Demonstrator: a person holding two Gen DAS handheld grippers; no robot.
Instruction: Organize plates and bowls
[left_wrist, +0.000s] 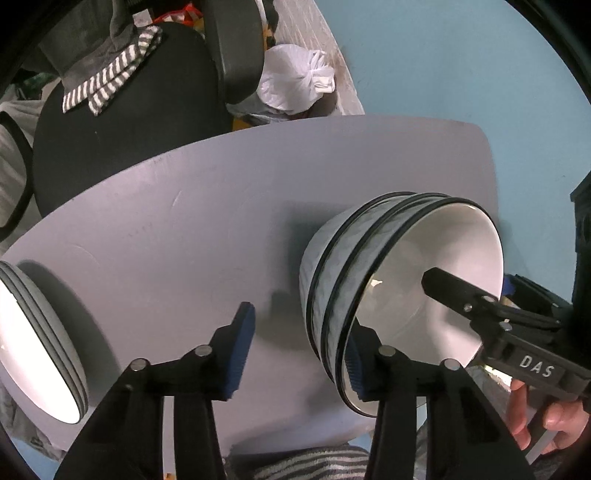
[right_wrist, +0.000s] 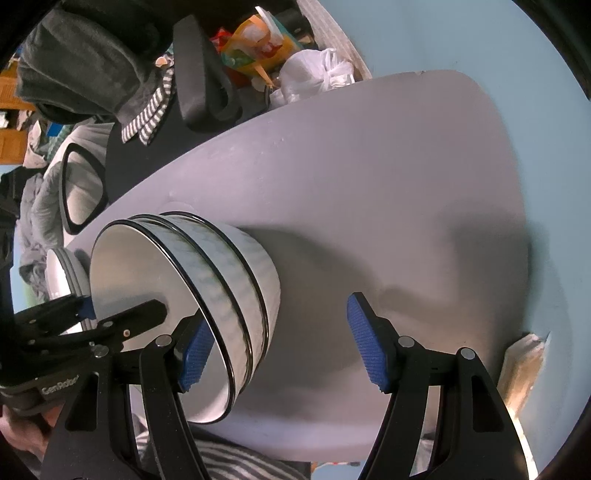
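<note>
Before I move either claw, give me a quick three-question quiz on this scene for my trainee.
1. True or false: the left claw and the right claw are both open.
2. How many bowls are nested in the stack on the table?
3. Seen from the left wrist, the plates lie: A) left of the bowls; B) right of the bowls; C) inside the bowls.
Key: 1 true; 2 three; 3 A.

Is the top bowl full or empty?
Empty: the top bowl of the stack shows only its bare white inside; a black finger reaches in.
</note>
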